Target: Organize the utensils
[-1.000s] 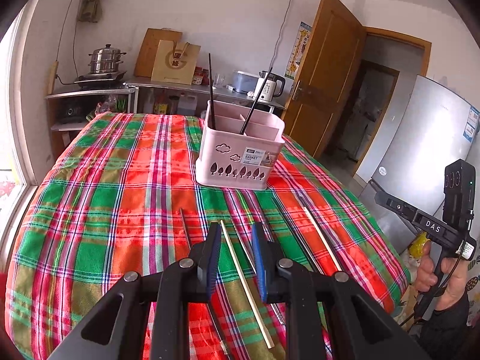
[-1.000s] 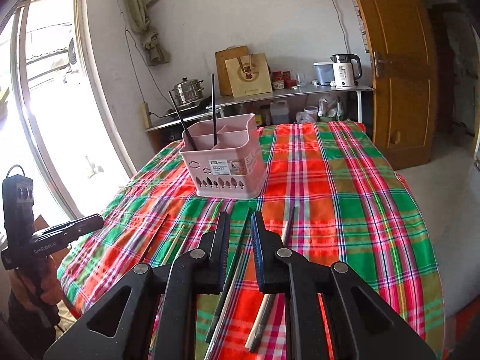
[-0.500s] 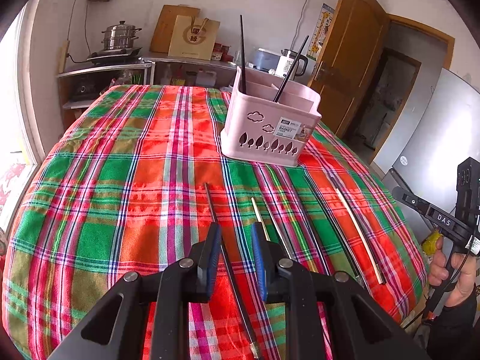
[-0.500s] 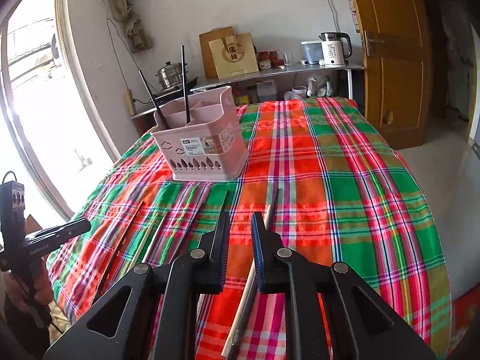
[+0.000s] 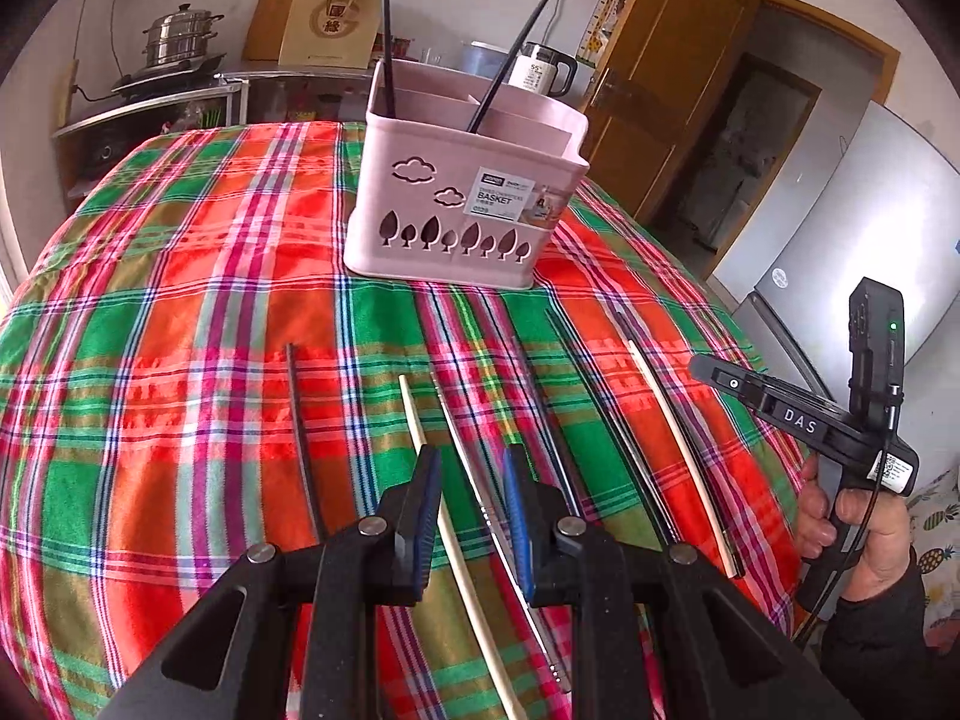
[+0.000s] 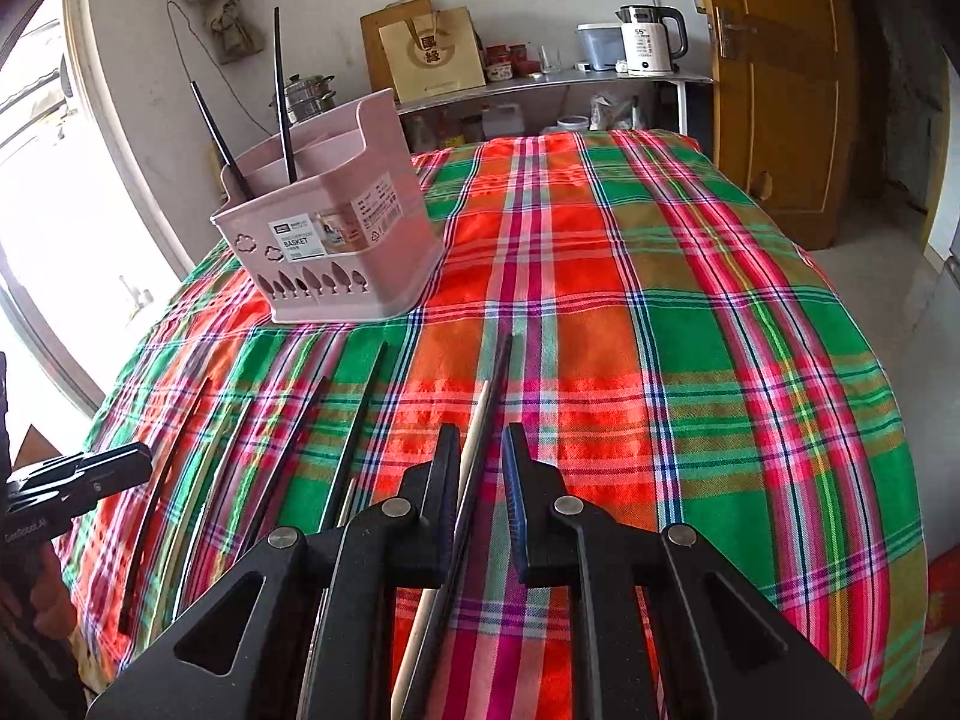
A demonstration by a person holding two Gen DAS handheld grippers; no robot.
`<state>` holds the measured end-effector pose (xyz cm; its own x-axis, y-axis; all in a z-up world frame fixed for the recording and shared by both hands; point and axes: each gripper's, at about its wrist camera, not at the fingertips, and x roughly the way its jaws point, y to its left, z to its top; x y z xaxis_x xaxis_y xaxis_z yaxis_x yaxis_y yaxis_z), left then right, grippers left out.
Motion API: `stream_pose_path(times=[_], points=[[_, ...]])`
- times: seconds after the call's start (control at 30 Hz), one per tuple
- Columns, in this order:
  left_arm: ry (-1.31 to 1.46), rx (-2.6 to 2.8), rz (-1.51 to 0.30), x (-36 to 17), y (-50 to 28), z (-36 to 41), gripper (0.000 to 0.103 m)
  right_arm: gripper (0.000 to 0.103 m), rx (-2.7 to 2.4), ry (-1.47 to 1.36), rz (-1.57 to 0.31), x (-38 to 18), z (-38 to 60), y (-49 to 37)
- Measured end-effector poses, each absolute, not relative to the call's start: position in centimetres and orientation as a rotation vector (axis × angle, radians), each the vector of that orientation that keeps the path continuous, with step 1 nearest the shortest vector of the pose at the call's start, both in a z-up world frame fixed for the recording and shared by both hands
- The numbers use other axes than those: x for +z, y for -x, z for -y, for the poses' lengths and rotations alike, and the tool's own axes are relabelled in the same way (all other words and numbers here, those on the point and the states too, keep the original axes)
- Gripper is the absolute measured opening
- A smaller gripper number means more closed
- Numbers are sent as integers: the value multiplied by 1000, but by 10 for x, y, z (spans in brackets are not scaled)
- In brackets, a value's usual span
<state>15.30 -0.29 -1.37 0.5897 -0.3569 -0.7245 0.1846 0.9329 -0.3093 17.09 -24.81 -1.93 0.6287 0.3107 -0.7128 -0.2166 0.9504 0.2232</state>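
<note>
A pink utensil basket (image 5: 462, 204) stands on a table covered in a red and green plaid cloth (image 5: 180, 300), with two dark chopsticks (image 5: 387, 30) standing upright inside it. In front of the basket, loose chopsticks lie in a row across the cloth. Furthest left of the basket lies a dark chopstick (image 5: 300, 426). Next, the left gripper (image 5: 471, 516) hovers with its jaws parted above a pale chopstick (image 5: 447, 534) and a metal one (image 5: 480, 492). Further right, below the basket's right corner, the right gripper (image 6: 480, 498) hangs with jaws parted over a pale chopstick (image 6: 474, 435) and a dark chopstick (image 6: 501, 372) lying side by side.
</note>
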Motion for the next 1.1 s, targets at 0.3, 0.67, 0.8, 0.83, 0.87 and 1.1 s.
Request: stream_pose_path(times=[0.3, 0.67, 0.8, 0.83, 0.87, 1.1], points=[[181, -389, -944, -23, -177, 43, 20, 15, 298, -117, -890, -33, 250, -198], [118, -382, -1012, -40, -195, 76, 20, 15, 314, -121, -934, -41, 243, -226], [102, -369, -1017, -44, -196, 81, 20, 15, 307, -116, -949, -44, 240, -242], [100, -366, -1015, -44, -196, 81, 20, 15, 305, -112, -953, -44, 239, -245], [98, -363, -1014, -44, -197, 82, 20, 15, 302, -103, -957, -44, 237, -248], [91, -349, -996, -44, -197, 86, 20, 7, 281, 8, -972, -43, 234, -247]])
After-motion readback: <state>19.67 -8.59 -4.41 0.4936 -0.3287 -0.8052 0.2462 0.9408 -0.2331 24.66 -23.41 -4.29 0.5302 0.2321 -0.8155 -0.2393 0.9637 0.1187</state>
